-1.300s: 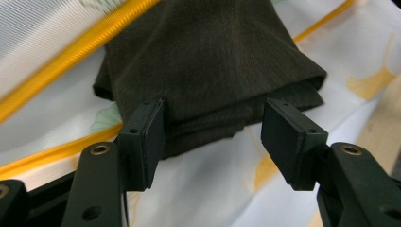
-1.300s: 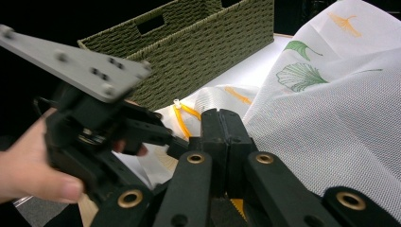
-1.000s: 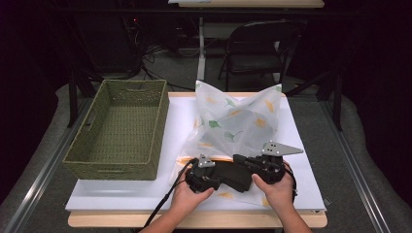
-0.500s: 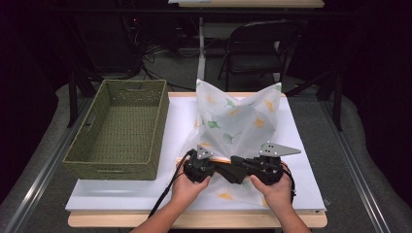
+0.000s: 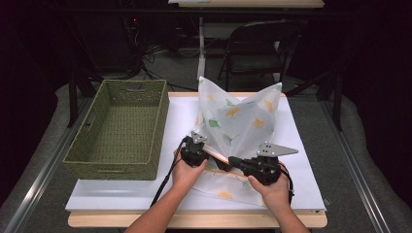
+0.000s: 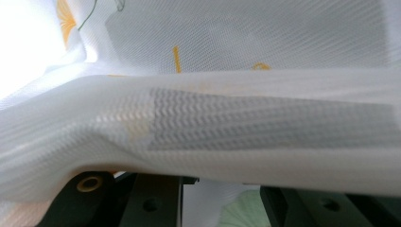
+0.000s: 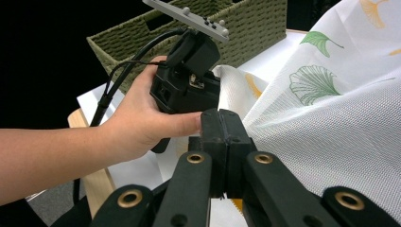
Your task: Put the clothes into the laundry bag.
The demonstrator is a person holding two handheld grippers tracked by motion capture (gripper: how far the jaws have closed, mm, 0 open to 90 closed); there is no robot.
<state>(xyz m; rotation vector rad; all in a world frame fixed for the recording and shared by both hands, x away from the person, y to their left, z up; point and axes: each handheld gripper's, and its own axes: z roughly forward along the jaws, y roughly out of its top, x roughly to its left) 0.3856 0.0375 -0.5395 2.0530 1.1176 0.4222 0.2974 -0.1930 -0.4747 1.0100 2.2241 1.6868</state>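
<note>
You are handling a light, limp cloth; pinch hems, not the middle. Your right gripper is clamped shut on its edge, and your left gripper, jaws just closing, is gripping a fold.

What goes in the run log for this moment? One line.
left tongs: closing on cloth fold | right tongs: shut on cloth edge | basket: left of the cloth

White sheer cloth with ginkgo-leaf print, tented upright on table, near edge folded.
</note>
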